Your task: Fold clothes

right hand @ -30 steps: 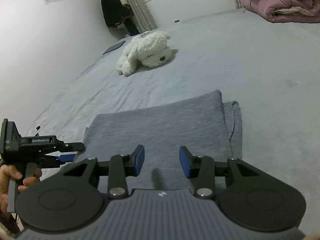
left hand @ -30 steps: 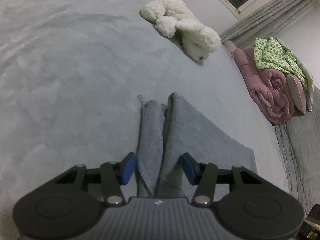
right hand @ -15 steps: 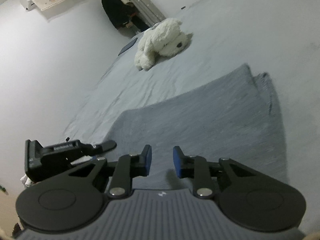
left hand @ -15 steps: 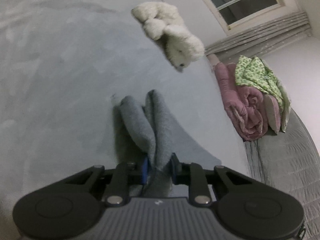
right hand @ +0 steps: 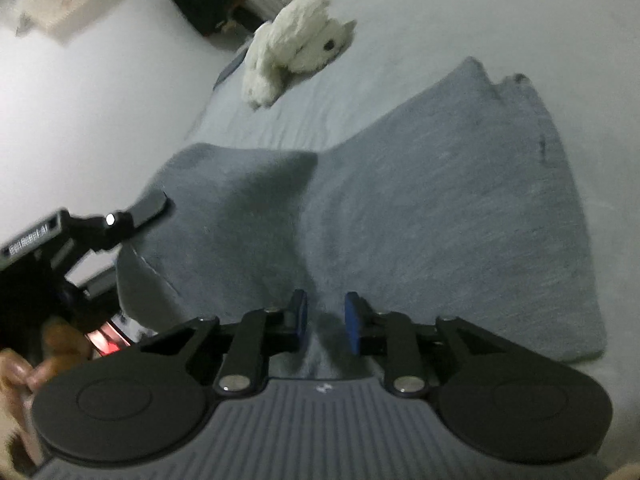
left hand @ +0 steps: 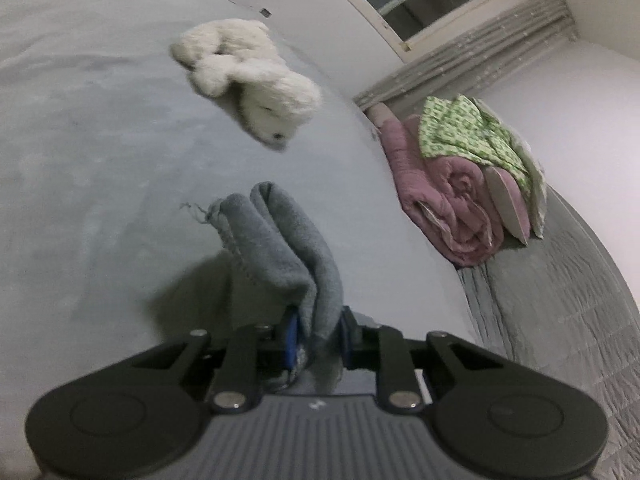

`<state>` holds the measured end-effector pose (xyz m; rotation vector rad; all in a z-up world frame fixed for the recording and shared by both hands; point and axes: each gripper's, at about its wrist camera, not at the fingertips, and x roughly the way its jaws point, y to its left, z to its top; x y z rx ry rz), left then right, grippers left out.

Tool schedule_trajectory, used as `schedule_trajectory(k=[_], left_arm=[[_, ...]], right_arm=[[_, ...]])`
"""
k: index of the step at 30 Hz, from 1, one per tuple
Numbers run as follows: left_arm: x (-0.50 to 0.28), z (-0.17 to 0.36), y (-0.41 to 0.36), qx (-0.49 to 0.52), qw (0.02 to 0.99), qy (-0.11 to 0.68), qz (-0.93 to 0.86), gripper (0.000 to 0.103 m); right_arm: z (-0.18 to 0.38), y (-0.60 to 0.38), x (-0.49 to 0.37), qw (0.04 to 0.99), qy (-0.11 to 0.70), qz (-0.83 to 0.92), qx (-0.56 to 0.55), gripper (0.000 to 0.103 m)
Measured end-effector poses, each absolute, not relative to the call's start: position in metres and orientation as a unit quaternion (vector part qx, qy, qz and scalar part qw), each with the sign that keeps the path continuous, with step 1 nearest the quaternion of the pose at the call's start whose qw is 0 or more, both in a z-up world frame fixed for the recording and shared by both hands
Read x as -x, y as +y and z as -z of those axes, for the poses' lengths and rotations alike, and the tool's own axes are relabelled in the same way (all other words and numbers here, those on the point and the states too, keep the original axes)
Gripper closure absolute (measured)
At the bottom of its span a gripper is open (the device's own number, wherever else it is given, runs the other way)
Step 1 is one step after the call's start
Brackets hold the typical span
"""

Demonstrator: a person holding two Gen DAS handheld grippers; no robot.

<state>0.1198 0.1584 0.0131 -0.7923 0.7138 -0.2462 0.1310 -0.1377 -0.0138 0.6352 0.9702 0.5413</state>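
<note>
A grey garment lies spread on the pale grey bed, folded double along its far edge. My right gripper is shut on a ridge of its near edge, which rises between the blue pads. In the left wrist view my left gripper is shut on a doubled fold of the same garment, held up off the bed with a shadow beneath it. The right wrist view shows the left gripper's upper finger over the lifted left corner.
A white plush dog lies further back on the bed, also in the right wrist view as the plush dog. A rolled pink quilt under a green patterned cloth sits right. A person's hand shows lower left.
Both grippers went from open to shut on the garment's near edge. The left one then rose, lifting its fold off the bed. The right view tilted.
</note>
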Motion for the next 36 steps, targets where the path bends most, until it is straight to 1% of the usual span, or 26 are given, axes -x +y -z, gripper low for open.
schedule_trajectory(k=[5,8,14,19,23,25,29,32,36], left_arm=[[-0.135,-0.015,0.129,0.36,0.853,0.354,0.13,0.083],[-0.142,-0.012,0.11,0.349,0.851,0.366,0.14,0.083],[-0.151,0.006,0.069,0.328,0.843,0.396,0.16,0.081],[-0.155,0.024,0.051,0.34,0.826,0.41,0.185,0.079],[-0.153,0.032,0.051,0.365,0.81,0.409,0.208,0.077],[-0.148,0.029,0.053,0.368,0.812,0.4,0.214,0.077],[-0.136,0.016,0.064,0.358,0.827,0.377,0.213,0.077],[-0.126,0.008,0.075,0.338,0.844,0.364,0.201,0.077],[-0.116,0.013,0.079,0.295,0.855,0.379,0.194,0.077]], right_arm=[[0.013,-0.168,-0.139,0.78,0.445,-0.237,-0.371,0.071],[0.011,-0.185,-0.143,0.769,0.432,-0.228,-0.411,0.065],[0.015,-0.212,-0.145,0.741,0.418,-0.206,-0.483,0.058],[0.025,-0.234,-0.144,0.712,0.414,-0.181,-0.538,0.057],[0.034,-0.247,-0.143,0.683,0.405,-0.175,-0.582,0.053],[0.034,-0.251,-0.142,0.677,0.401,-0.175,-0.591,0.051],[0.032,-0.254,-0.14,0.672,0.398,-0.181,-0.597,0.043],[0.027,-0.255,-0.136,0.677,0.396,-0.19,-0.591,0.04],[0.019,-0.243,-0.142,0.707,0.401,-0.194,-0.55,0.039]])
